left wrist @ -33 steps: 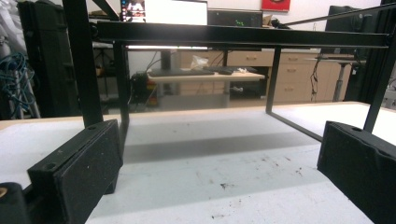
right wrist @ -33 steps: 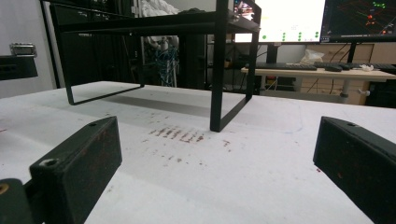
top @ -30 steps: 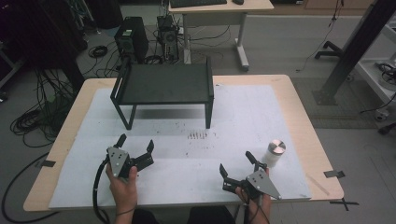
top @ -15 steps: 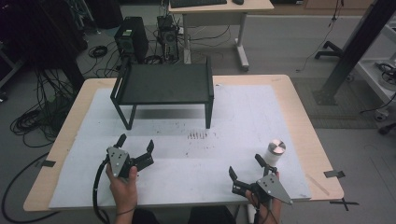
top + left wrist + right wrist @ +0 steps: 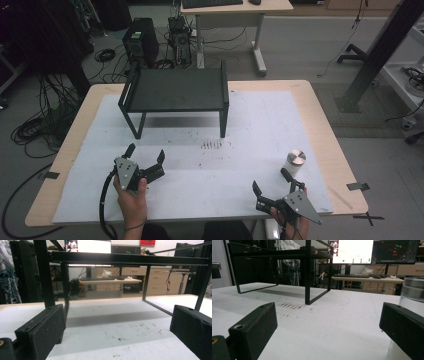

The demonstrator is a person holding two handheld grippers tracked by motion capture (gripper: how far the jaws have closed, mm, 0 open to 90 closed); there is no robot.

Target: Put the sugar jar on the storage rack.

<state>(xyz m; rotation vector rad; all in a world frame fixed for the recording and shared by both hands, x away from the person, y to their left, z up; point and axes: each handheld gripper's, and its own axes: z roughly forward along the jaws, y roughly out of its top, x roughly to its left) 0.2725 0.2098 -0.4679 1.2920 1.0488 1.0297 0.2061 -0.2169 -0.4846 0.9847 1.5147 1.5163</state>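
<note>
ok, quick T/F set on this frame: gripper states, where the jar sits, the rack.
1. The right gripper is open. True: its jaws stand wide apart with only table between them.
2. The jar is held between the right gripper's jaws. False: it stands upright on the white mat, just beyond and beside the far jaw, not clamped.
3. The left gripper is shut on the black rack. False: it is open and well short of the rack.
4. The jar has a metal lid on. True.
5. The jar stands on top of the rack. False: the rack's top is bare; the jar is on the mat near the table's right side.
</note>
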